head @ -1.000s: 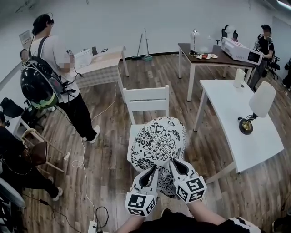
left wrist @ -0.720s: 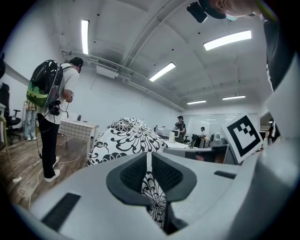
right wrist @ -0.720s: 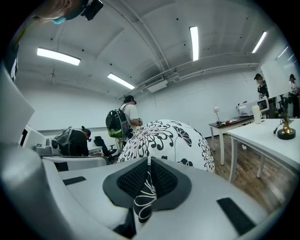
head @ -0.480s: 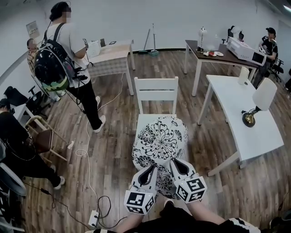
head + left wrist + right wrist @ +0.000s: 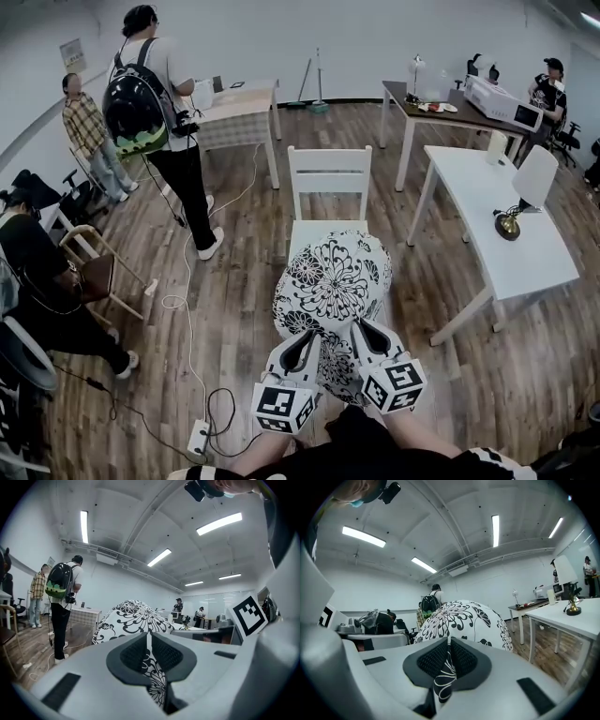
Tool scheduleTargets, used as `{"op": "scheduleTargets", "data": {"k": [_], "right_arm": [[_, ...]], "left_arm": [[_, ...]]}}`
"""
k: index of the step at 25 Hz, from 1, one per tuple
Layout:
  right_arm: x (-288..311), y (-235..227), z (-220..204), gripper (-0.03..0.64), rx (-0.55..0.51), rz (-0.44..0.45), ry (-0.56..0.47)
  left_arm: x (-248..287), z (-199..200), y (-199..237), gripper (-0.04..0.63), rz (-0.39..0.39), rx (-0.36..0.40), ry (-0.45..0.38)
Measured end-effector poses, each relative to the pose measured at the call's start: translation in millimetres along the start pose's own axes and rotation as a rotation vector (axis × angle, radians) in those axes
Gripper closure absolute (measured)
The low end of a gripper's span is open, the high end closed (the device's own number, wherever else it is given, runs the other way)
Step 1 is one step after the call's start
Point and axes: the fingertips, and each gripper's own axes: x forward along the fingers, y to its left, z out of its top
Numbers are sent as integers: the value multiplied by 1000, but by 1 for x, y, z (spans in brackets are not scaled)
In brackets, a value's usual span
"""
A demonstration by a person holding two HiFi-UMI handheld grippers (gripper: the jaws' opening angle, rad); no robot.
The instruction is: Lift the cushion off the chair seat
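Note:
A plump white cushion with a black flower print hangs in the air in front of the white wooden chair, covering most of its seat in the head view. My left gripper is shut on the cushion's near edge; in the left gripper view the printed cloth is pinched between the dark pads, with the cushion bulging beyond. My right gripper is shut on the same edge beside it; a fold of cloth sticks out from between its pads, below the cushion.
A white table with a lamp stands to the right, and a dark table behind it. A person with a backpack stands at a desk at the left. Cables and a power strip lie on the wooden floor.
Both grippers have drawn the cushion back toward me, away from the chair, so more of the seat and floor shows. The person with the backpack has stepped toward the desk.

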Motion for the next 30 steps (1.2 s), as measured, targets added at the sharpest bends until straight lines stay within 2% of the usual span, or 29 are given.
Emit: {"op": "scheduleTargets", "data": {"k": [5, 11, 23, 30], "right_arm": [[-21, 33, -3, 584, 3, -10, -16], [-77, 56, -49, 584, -2, -6, -36], [-110, 93, -21, 584, -3, -39, -53], [-117, 101, -13, 584, -14, -40, -70]], "left_arm": [[-41, 1, -1, 561, -5, 0, -14], [-94, -41, -35, 561, -9, 10, -31], [-131, -18, -46, 561, -54, -10, -18], [-139, -6, -49, 561, -63, 2, -39]]}}
